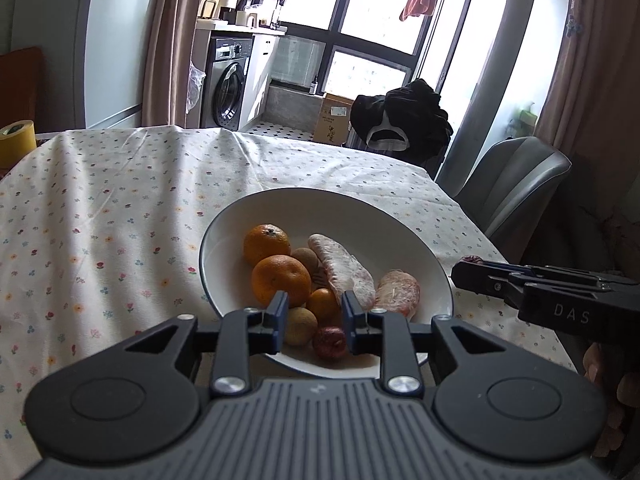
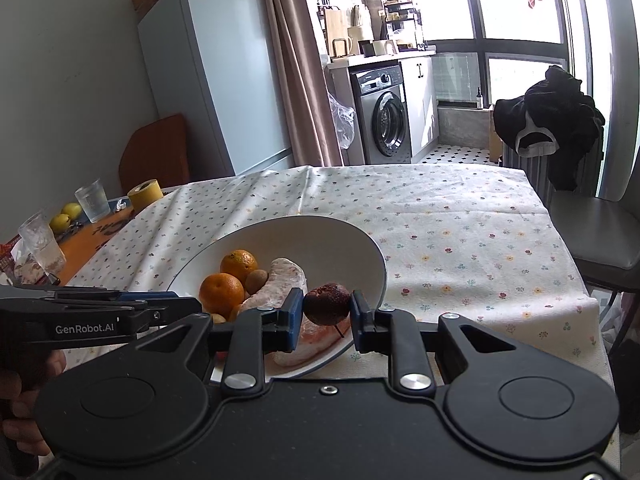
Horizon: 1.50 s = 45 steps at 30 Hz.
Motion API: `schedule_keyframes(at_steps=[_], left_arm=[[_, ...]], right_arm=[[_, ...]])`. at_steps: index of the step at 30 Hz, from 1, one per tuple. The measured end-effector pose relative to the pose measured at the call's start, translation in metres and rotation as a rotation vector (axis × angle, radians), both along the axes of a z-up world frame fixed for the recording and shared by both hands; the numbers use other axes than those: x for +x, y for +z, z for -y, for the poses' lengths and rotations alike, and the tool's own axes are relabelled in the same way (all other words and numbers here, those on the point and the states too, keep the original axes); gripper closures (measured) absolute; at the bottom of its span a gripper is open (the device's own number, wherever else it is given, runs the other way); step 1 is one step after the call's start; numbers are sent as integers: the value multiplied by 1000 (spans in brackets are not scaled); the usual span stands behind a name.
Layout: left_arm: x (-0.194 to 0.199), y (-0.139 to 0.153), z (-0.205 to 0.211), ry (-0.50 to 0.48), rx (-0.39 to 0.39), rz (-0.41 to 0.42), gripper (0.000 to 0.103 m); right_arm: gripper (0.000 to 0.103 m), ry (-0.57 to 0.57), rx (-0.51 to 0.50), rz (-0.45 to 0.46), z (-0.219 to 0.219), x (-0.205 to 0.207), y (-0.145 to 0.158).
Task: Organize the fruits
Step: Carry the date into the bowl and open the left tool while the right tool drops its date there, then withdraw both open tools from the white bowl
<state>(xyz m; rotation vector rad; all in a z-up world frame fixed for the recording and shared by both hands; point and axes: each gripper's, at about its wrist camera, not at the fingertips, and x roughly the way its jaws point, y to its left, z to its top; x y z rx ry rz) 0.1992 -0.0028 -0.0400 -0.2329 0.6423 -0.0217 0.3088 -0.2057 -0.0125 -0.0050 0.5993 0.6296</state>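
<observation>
The right tool (image 2: 327,312) pinches a dark red, wrinkled round fruit (image 2: 328,304) above the near rim of a smooth white bowl (image 2: 320,236) on the flower-print cloth surface (image 2: 460,240). The left tool (image 1: 315,320) is spread, holding nothing. Two glossy oranges (image 1: 267,244) lie in the bowl.

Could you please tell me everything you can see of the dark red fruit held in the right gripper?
The dark red fruit is small, roundish and dull, its maroon-brown skin mottled and slightly wrinkled. The right gripper is shut on it, one of its blue-padded fingers pressing each side. A thin stem seems to hang below it. It is held above the near edge of the white plate, clear of the fruit lying there.
</observation>
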Motion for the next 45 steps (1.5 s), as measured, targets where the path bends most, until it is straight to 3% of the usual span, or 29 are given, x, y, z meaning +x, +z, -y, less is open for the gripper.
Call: schedule_keyframes(at_steps=[14, 18, 25, 37, 45], left_arm=[[-6, 9, -13, 55, 58, 26, 46], [-8, 11, -18, 81, 59, 30, 37], [-14, 14, -22, 150, 101, 66, 17], [-27, 20, -22, 163, 120, 91, 9], [-40, 25, -19, 147, 122, 100, 8]], right_arm=[[79, 34, 50, -29, -21, 13, -4], [62, 39, 51, -5, -23, 10, 0], [58, 10, 62, -17, -10, 9, 3], [49, -8, 63, -17, 3, -5, 7], [34, -13, 60, 4, 6, -19, 15]])
